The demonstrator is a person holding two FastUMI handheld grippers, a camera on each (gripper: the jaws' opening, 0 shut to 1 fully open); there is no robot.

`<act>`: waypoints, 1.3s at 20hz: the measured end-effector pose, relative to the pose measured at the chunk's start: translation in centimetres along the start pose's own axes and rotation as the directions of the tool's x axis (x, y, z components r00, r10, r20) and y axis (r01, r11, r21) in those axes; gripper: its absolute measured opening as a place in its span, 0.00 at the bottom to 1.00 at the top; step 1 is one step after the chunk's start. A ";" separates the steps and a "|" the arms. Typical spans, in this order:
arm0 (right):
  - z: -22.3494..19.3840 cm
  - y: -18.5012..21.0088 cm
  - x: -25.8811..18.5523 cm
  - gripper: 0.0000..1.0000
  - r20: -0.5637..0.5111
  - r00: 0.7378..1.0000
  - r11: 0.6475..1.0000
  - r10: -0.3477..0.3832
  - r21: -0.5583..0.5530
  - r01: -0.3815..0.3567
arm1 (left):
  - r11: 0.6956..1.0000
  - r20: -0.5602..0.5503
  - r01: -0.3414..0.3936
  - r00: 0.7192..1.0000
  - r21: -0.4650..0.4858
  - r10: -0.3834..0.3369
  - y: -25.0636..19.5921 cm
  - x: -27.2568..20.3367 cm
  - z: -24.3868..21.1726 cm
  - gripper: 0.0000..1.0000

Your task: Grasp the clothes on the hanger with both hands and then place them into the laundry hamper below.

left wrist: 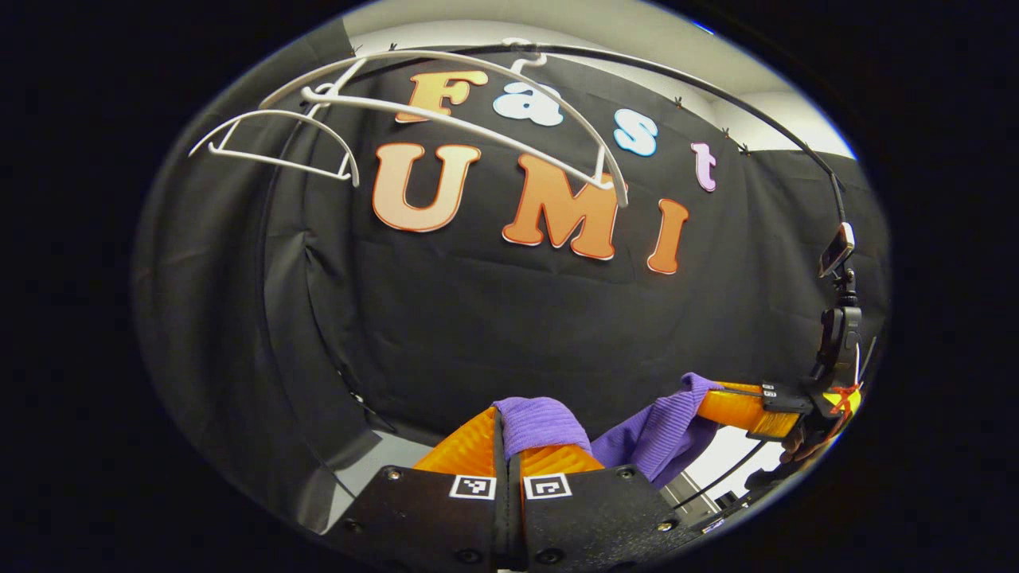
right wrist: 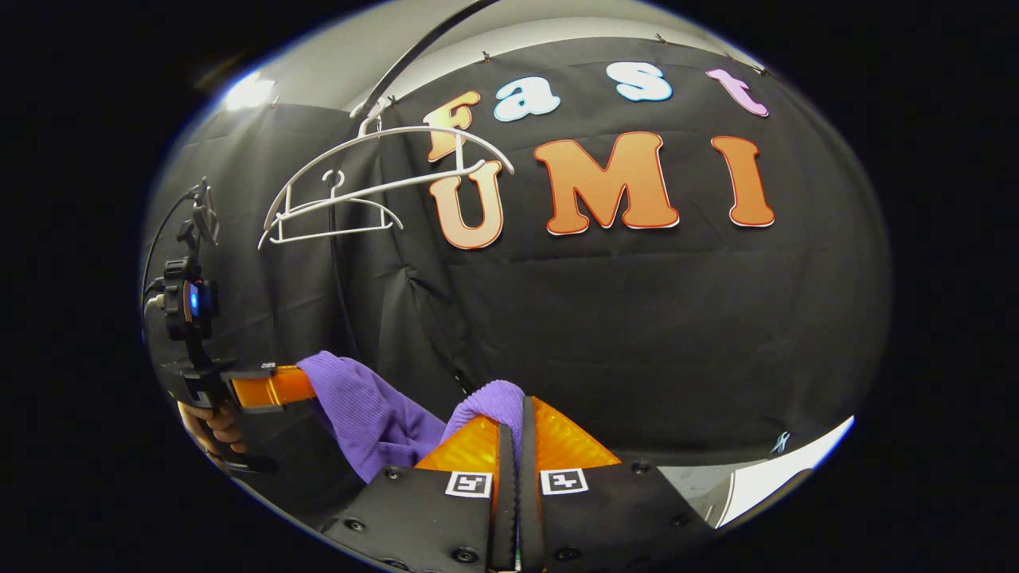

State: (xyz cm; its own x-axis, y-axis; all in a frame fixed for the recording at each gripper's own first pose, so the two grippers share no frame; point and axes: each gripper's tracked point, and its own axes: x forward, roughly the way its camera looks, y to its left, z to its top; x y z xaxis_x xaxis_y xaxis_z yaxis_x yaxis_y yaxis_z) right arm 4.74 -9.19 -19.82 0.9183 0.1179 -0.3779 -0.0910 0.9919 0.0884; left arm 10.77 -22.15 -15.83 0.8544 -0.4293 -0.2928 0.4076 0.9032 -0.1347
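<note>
Hangers [left wrist: 446,119], white and bare, hang from the rail up at the left of the left gripper view, well above everything else. Below them the left gripper [left wrist: 509,446] has its jaws pressed together on a fold of the purple garment [left wrist: 661,434], a bunched edge of the knit standing up between them. From there the cloth runs off to the right, sagging a little, to the right gripper [left wrist: 728,406], held by a hand at the far edge. In the right gripper view the same span reads the other way: the left gripper [right wrist: 275,387] sits at the left with the garment [right wrist: 374,414] draped from it, and the cloth comes across to the right gripper [right wrist: 509,434], whose jaws also pinch a ridge of it. So the garment is off the hanger and strung between the two grippers, its long axis lying hand to hand, neither hand nearer. The hamper, by the task's wording, lies below; the coming move, I judge, is a level lowering of both hands together.
</note>
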 end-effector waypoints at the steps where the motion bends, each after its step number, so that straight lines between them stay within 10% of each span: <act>1: -1.0 -0.4 0.2 0.09 -0.004 1.000 1.000 -0.010 0.006 0.010 | 1.000 -0.008 -0.003 1.000 0.002 0.003 -0.1 0.4 -1.2 0.00; 16: -19.3 -0.9 4.5 0.09 -0.183 0.971 0.979 -0.155 0.103 0.176 | 0.989 -0.235 -0.127 0.962 0.076 0.142 0.9 4.5 -18.4 0.00; 26: -32.4 -5.0 4.8 0.10 -0.405 0.890 0.952 -0.210 0.122 0.280 | 0.979 -0.458 -0.197 0.866 0.058 0.201 4.2 5.2 -30.1 0.00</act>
State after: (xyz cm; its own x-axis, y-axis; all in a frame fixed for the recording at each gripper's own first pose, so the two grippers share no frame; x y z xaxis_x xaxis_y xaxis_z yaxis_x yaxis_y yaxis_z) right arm -2.91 -12.04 -51.97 0.6800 -0.0843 -0.7284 0.2176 0.9718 0.0906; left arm 7.21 -20.47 -46.40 0.6742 -0.1882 -0.7142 0.2497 0.9681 -0.0194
